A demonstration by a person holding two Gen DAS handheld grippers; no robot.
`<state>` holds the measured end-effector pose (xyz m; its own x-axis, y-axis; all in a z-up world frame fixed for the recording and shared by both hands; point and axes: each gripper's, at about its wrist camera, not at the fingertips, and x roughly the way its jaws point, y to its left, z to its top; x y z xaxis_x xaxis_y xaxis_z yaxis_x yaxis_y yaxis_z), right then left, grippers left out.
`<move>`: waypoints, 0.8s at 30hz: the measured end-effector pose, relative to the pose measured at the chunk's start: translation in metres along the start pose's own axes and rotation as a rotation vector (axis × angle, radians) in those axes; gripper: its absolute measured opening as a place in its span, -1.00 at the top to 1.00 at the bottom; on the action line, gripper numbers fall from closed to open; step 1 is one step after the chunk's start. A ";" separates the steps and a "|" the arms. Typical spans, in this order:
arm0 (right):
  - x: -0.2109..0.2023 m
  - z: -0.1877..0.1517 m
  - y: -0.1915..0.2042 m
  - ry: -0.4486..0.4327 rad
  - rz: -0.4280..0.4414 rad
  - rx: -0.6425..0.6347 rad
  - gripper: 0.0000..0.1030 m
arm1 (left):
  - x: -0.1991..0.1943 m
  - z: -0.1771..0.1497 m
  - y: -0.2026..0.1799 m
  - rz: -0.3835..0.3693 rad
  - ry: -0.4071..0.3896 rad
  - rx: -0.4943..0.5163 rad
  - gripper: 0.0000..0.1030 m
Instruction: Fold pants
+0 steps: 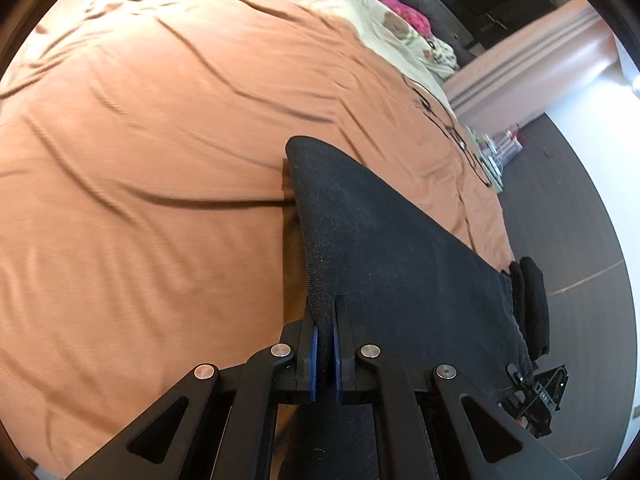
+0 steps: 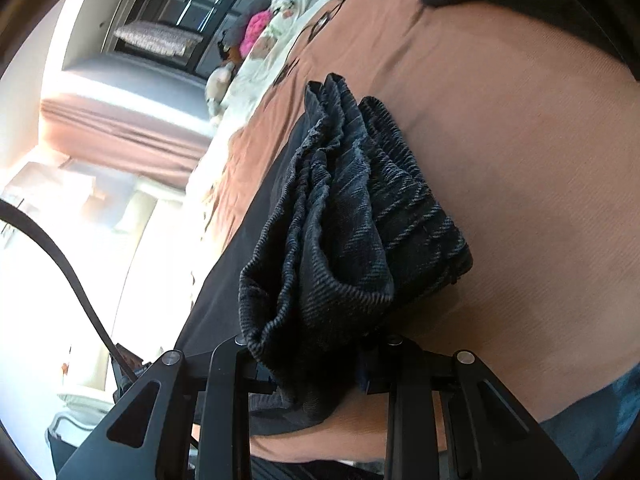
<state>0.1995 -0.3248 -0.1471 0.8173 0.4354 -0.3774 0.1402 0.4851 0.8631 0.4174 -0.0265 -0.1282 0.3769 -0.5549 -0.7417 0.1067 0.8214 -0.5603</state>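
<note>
The dark pants stretch up off the orange bed cover in the left wrist view. My left gripper is shut on one edge of the cloth, its blue pads pinching it. In the right wrist view a thick bunched wad of the same dark ribbed pants fills the space between the fingers of my right gripper, which is shut on it. The fingertips of that gripper are hidden by the cloth. The right gripper's body shows at the lower right of the left wrist view, by the far bunched end of the pants.
Cream bedding with a pink item and soft toys lies at the head of the bed. The bed's edge drops to dark floor. Small bottles stand on the floor beyond. A dark strap hangs at the left. Blue cloth shows at the lower right.
</note>
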 end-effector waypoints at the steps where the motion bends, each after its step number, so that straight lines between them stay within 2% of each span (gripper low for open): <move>1: 0.005 -0.001 0.003 0.011 0.006 -0.005 0.52 | -0.005 0.000 0.006 0.005 -0.004 -0.008 0.88; 7: 0.034 -0.004 0.020 0.058 0.018 -0.042 0.52 | -0.030 -0.001 0.035 0.038 -0.023 -0.025 0.88; 17: 0.058 0.006 0.027 0.145 0.021 -0.103 0.52 | -0.058 0.010 0.068 0.073 -0.071 -0.054 0.88; 19: 0.060 0.008 0.024 0.173 -0.030 -0.114 0.46 | -0.052 0.008 0.078 0.080 -0.039 -0.073 0.84; 22: 0.054 0.021 0.018 0.191 -0.099 -0.141 0.32 | -0.047 -0.001 0.085 0.166 -0.021 -0.067 0.82; 24: 0.040 0.034 0.010 0.186 -0.110 -0.160 0.27 | -0.047 -0.009 0.093 0.150 -0.014 -0.088 0.80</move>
<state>0.2522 -0.3283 -0.1426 0.6835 0.4978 -0.5338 0.1206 0.6443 0.7552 0.4011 0.0750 -0.1487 0.3958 -0.4248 -0.8142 -0.0320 0.8797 -0.4745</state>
